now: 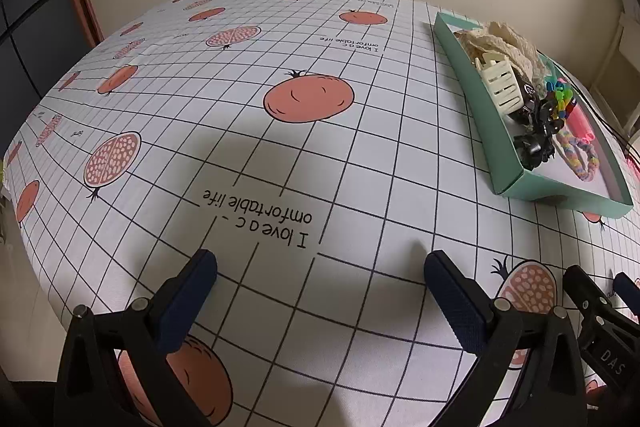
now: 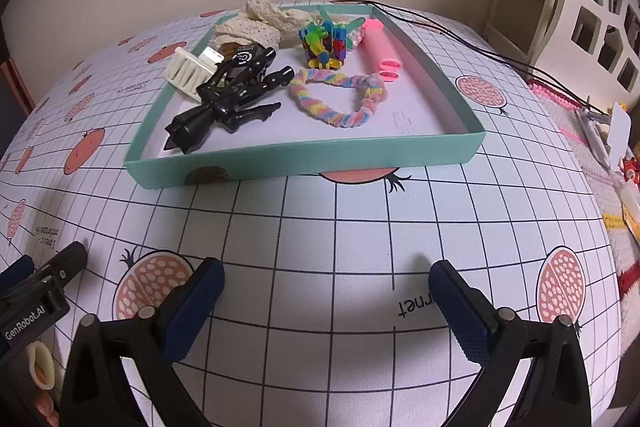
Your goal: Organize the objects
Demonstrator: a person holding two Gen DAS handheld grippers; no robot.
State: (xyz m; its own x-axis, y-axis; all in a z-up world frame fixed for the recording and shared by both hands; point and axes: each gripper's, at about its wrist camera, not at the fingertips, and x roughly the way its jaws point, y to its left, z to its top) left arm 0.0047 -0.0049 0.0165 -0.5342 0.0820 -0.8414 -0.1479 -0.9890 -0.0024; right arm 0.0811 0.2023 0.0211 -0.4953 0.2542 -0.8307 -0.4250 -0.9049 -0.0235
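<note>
Beyond both empty, spread tongs lies the tray.

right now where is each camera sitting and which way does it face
Left wrist: on the left gripper, low over the tablecloth, facing the wall; its open fingers and the right gripper show.
Right wrist: on the right gripper, facing the teal tray; its open fingers and the left gripper show.
Shared: tray, tablecloth.
</note>
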